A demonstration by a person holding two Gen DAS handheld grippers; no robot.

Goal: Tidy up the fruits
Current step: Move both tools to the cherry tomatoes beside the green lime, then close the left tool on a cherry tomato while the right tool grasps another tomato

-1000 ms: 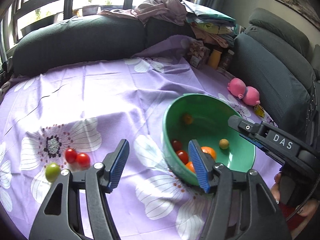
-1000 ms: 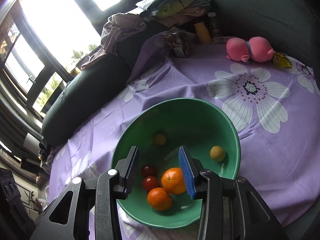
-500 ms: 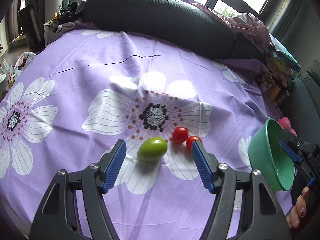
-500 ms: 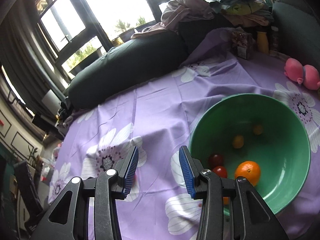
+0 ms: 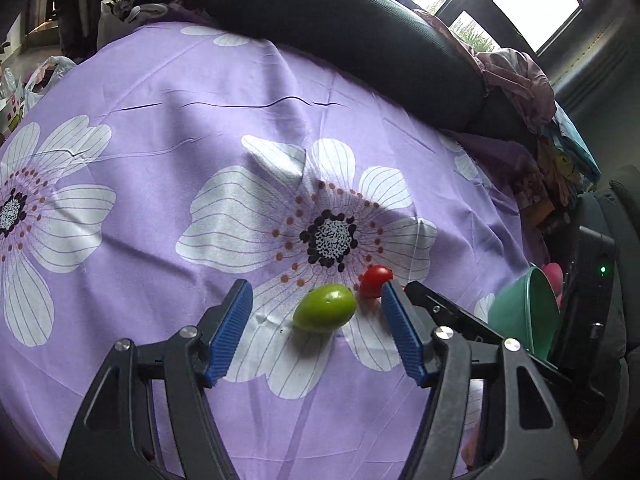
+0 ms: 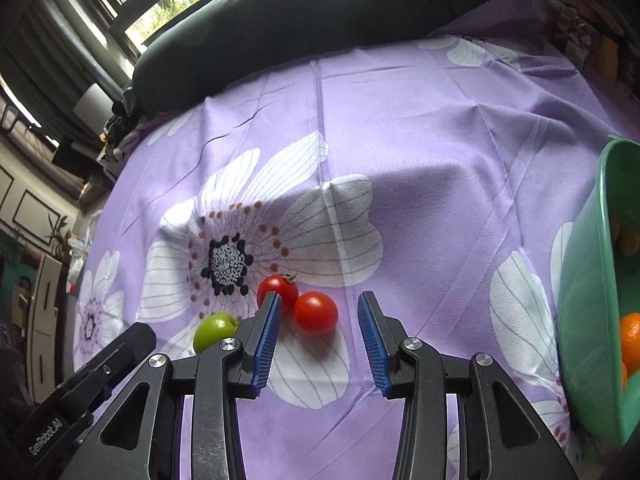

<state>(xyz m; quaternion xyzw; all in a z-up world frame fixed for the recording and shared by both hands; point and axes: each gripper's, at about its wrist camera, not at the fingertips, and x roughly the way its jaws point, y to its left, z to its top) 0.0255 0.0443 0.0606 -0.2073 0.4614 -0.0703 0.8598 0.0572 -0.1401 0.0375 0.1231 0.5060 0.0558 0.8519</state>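
A green oval fruit (image 5: 325,308) lies on the purple flowered cloth (image 5: 200,128), between the open fingers of my left gripper (image 5: 316,312). A red tomato (image 5: 374,280) sits just behind it by the right finger. In the right wrist view my right gripper (image 6: 318,318) is open around a red tomato (image 6: 316,313); a second tomato (image 6: 278,287) with a stem touches its left fingertip, and the green fruit (image 6: 214,330) lies further left. A green bowl (image 6: 580,320) with oranges (image 6: 631,340) stands at the right edge, also in the left wrist view (image 5: 520,316).
A dark bolster cushion (image 5: 352,40) runs along the far edge of the cloth. Piled clothes (image 5: 520,80) and clutter lie at the far right. The other gripper's body (image 6: 80,392) is low at the left in the right wrist view.
Both grippers swung left, away from the bowl, and closed in on the loose fruits. The left one now straddles the green fruit; the right one straddles a tomato.
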